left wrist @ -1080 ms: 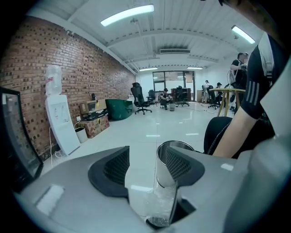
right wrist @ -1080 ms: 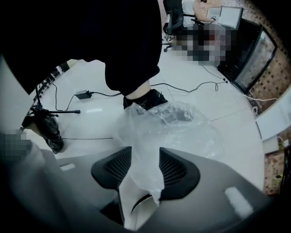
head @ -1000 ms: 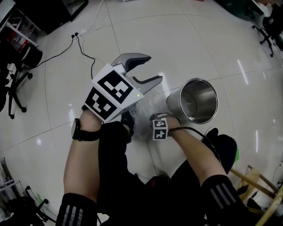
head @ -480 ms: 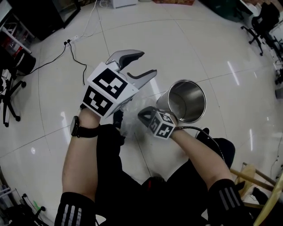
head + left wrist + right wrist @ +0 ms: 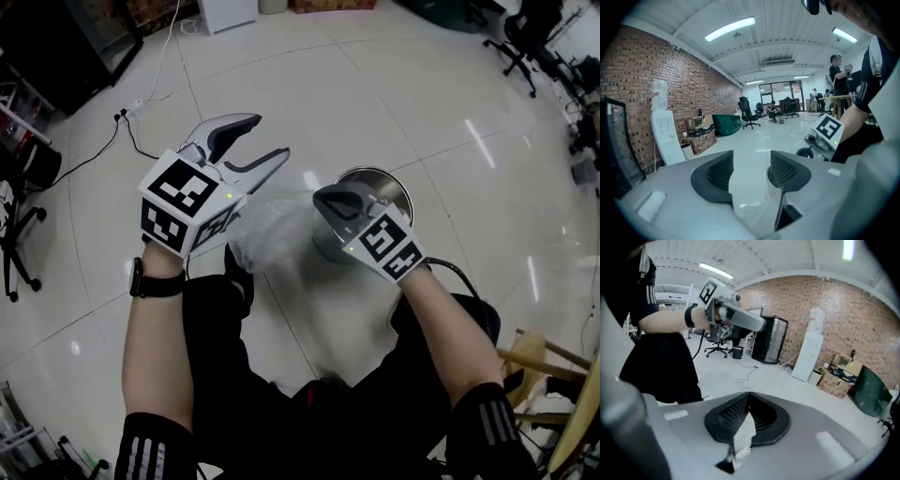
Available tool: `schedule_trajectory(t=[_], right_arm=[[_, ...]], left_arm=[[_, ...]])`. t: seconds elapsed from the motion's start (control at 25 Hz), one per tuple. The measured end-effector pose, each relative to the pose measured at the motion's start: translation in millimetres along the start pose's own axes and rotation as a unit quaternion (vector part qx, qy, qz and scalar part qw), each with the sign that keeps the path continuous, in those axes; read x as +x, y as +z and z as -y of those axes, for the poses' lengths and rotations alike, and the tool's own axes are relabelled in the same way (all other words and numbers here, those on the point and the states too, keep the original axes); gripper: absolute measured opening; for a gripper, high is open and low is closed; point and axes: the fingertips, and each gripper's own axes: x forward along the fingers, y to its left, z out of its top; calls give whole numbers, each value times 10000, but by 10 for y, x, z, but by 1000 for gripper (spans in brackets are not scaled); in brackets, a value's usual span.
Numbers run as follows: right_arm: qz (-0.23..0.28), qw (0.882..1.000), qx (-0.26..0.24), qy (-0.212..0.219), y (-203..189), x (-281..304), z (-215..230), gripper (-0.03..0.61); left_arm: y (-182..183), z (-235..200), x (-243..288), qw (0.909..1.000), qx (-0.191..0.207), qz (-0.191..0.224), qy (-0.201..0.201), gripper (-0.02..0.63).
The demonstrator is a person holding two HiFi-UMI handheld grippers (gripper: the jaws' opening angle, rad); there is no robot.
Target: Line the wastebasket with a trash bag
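The right tool (image 5: 333, 200) is clamped shut on a thin edge of the clear, crinkled plastic trash bag (image 5: 272, 230) — the film spreads between the two tools. The left tool (image 5: 267, 139) has its jaws apart, pressing nothing. The shiny round steel wastebasket (image 5: 375, 174) stands on the white tiled floor (image 5: 422, 94) — just beneath the right tool.

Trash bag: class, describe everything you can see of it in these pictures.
The trash bag is thin, clear, whitish plastic film, crumpled and blurred in the head view. It hangs off the floor beside the steel wastebasket and is not yet in it. The right gripper is shut on a pale fold of it. The film reaches under the open left gripper; whether it touches there cannot be told.
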Motion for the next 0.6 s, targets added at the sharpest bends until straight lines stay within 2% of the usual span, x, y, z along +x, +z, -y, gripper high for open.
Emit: schedule_trajectory(t=[0.28,0.44,0.6], right_arm=[[363,9941,367,-954,107,-824,728,8],[459,9878,538,-1387,28,-1277,1017,8],[184,9799,896,-1771,-237,-1697,1282,8]], left_arm=[[83,-47,95,9998,-83,92,129,244],[68,143,264,9997,-44,-82,-243,252],[-4,384,446,9969,241,-393,-635,254]])
